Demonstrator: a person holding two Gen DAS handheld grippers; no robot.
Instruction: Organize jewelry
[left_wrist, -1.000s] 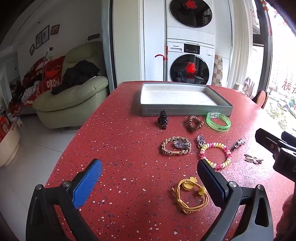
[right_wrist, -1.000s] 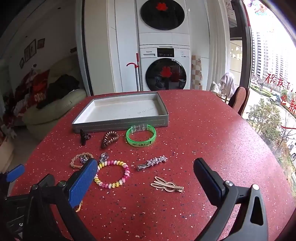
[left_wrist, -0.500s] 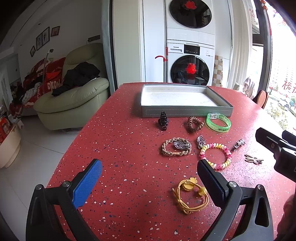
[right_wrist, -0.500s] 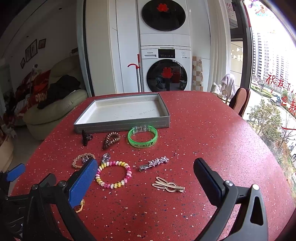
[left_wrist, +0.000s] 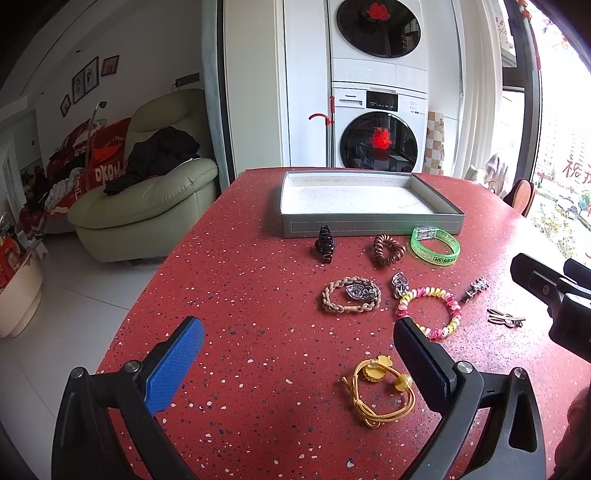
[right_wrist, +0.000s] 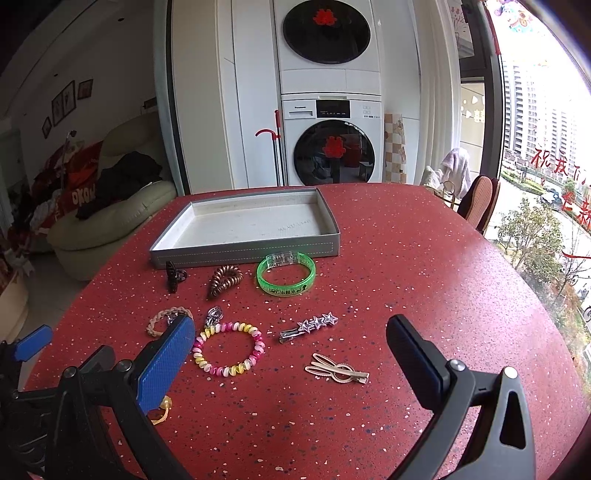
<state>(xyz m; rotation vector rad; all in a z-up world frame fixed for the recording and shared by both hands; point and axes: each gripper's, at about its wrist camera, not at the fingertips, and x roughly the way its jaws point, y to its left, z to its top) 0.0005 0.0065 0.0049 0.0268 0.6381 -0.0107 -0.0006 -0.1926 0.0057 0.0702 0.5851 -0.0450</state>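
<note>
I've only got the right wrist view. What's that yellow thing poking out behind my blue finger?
Observer: A yellow cord hair tie with round charms. The left wrist view shows all of it, lying on the table.
Operator: Is anything gripping it?
Observer: No. The left gripper is open and empty, and the tie lies close beside its black finger.
Operator: And the braided one that's half hidden for me?
Observer: The braided bracelet is a closed loop with a silvery charm on it.
</note>
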